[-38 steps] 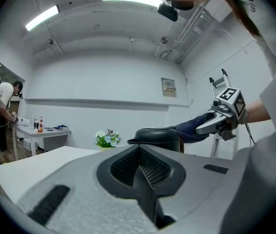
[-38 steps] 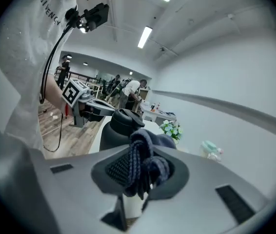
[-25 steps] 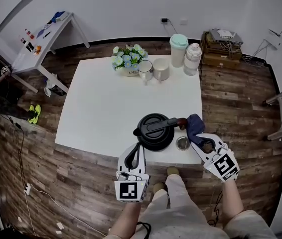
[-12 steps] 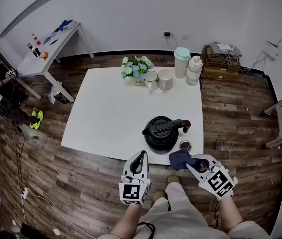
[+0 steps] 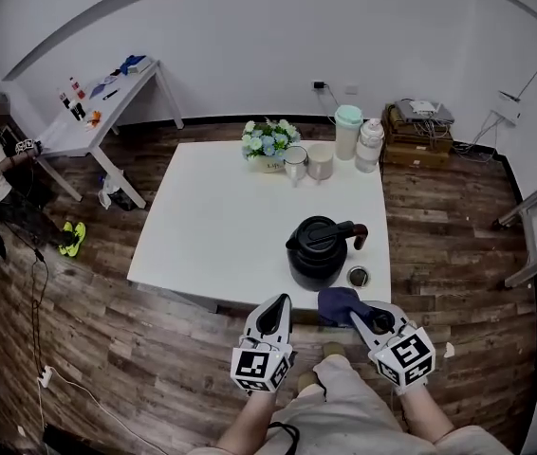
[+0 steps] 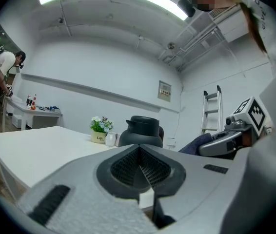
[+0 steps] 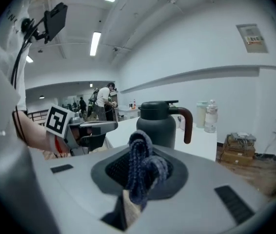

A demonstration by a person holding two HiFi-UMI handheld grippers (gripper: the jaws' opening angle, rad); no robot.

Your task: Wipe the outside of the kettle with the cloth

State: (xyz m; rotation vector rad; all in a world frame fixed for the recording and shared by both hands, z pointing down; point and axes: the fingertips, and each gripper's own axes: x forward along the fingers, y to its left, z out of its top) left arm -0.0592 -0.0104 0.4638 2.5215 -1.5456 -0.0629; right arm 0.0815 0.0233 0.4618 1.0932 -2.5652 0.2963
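Both grippers have backed off the table [image 5: 221, 216]: right gripper [image 5: 356, 317] clamps the cloth [image 5: 337, 301], left gripper [image 5: 276, 307] clenched empty. With the kettle [image 5: 319, 251] by the near edge, I should press cloth flat on its side.

Matt black kettle [image 5: 318, 262], ribbed blue cloth [image 5: 339, 302], smooth white table [image 5: 216, 226], wood-grain plank floor [image 5: 107, 335].

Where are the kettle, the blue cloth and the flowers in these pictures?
kettle [image 5: 316, 265], head view, on its dark rounded side below the lid.
blue cloth [image 5: 338, 303], head view, on the bunched middle of the fabric.
flowers [image 5: 268, 140], head view, on the middle of the blooms.
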